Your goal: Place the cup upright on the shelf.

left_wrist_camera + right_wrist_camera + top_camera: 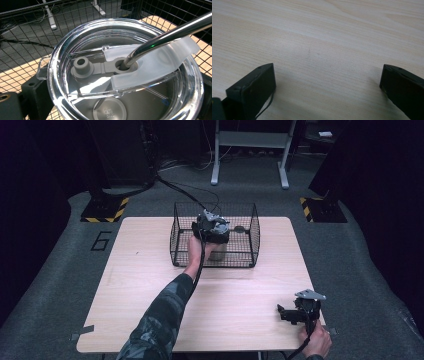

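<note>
The desk (150,300) was of pale wood and stood on a grey carpet in a dark room, and near its far edge stood a black wire basket (252,232) with a tumbler (218,251) inside it. The tumbler carried a clear lid (62,50) with a metal straw (172,32) through its hole, and my left tongs (212,226) sat over this tumbler inside the basket, one black jaw beside the lid, but I could not tell if they were clenched on it. My right tongs (327,82) were released, wide apart and holding nothing, low over the bare desk at its near right corner, well apart from the basket.
</note>
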A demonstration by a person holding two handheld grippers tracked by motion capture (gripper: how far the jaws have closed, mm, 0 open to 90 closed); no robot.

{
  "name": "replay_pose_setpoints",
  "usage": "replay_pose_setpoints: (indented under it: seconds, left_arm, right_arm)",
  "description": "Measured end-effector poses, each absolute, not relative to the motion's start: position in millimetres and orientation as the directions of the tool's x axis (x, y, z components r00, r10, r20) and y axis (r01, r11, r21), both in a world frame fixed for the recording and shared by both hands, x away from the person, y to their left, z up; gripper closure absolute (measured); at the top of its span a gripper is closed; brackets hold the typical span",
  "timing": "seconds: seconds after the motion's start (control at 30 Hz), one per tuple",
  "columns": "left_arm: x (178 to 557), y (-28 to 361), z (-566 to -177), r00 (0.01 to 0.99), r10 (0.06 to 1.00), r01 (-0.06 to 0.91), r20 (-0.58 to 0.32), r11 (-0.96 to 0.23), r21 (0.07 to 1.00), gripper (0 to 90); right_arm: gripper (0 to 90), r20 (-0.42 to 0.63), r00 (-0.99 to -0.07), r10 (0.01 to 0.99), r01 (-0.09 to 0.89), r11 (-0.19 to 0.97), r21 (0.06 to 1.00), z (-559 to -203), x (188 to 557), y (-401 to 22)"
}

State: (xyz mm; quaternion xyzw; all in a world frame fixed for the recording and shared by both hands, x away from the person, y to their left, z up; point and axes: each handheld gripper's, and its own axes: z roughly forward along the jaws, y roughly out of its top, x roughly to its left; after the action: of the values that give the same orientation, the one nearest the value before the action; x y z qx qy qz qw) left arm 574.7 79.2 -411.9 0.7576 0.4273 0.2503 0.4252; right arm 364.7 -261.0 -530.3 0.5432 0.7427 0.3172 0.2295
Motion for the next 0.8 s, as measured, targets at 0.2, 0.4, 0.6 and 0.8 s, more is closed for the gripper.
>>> replay_pose_setpoints:
  seconds: [0.2,0.4,0.6,0.8]
  left_arm:
    - [574,81,-410,0.510,0.860,0.444,0.012,-0.276,0.852,3.6]
    - [571,84,-406,0.532,0.847,0.444,0.017,-0.296,0.846,2.4]
    - [565,90,-398,0.552,0.834,0.447,0.025,-0.320,0.835,0.0]
    - [556,98,-390,0.576,0.818,0.462,0.012,-0.338,0.820,0.0]
  right_arm:
    - [0.0,0.004,-0.305,0.952,0.661,0.209,0.720,-530,365,-261]
    - [0.0,0.002,-0.308,0.951,0.660,0.212,0.720,-530,365,-261]
    - [0.0,0.001,-0.309,0.951,0.660,0.213,0.720,-530,365,-261]
    - [0.0,0.002,-0.309,0.951,0.660,0.213,0.720,-530,365,-261]
